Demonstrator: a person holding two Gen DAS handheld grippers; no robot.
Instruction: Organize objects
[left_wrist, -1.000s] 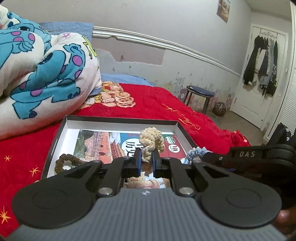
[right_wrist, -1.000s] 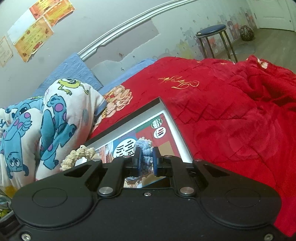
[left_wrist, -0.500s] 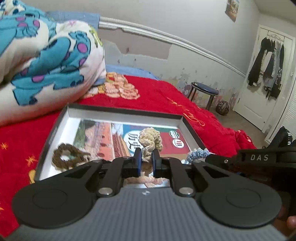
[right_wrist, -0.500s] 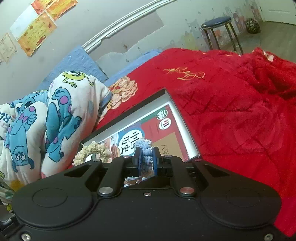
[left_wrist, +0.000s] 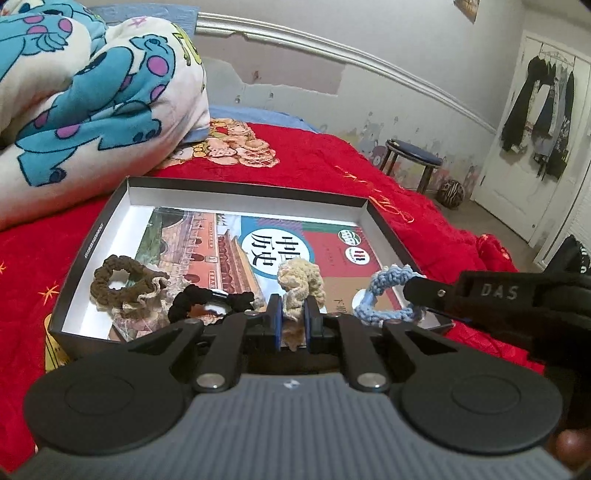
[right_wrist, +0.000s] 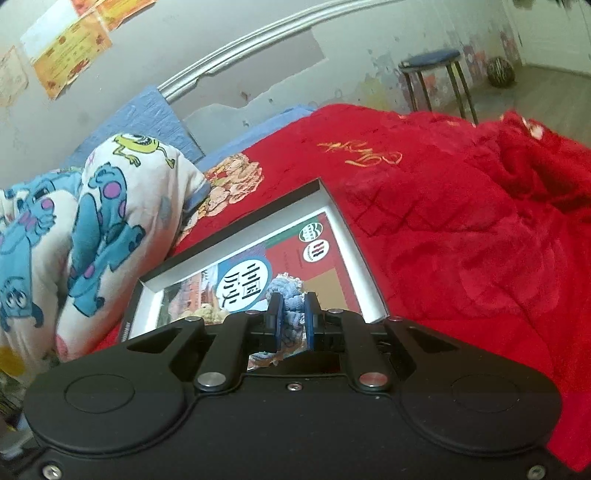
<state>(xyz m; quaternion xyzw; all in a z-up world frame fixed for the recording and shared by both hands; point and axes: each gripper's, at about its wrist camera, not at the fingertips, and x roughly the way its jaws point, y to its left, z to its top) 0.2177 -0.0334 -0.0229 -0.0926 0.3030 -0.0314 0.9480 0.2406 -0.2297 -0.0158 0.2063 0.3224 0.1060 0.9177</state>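
Observation:
A shallow black-and-white box (left_wrist: 243, 201) lies on the red bedspread with a picture book (left_wrist: 314, 251) flat inside. My left gripper (left_wrist: 293, 319) is shut on a cream crocheted scrunchie (left_wrist: 299, 282) over the box's near side. My right gripper (right_wrist: 293, 321) is shut on a light blue crocheted scrunchie (right_wrist: 290, 295); the left wrist view shows this blue scrunchie (left_wrist: 388, 291) hanging as a loop above the box's right front corner. A brown scrunchie (left_wrist: 122, 280) and a black scrunchie (left_wrist: 207, 301) lie in the box's near left part.
A rolled cartoon-print blanket (left_wrist: 92, 92) rests left of the box. The red bedspread (right_wrist: 461, 240) stretches to the right. A blue-topped stool (left_wrist: 413, 162), a patterned ball (left_wrist: 451, 192) and a door hung with clothes (left_wrist: 543, 122) stand beyond the bed.
My left gripper has dipped toward the box with the cream scrunchie, bringing the brown and black scrunchies into fuller view. The right gripper has rolled a little, still holding the blue scrunchie.

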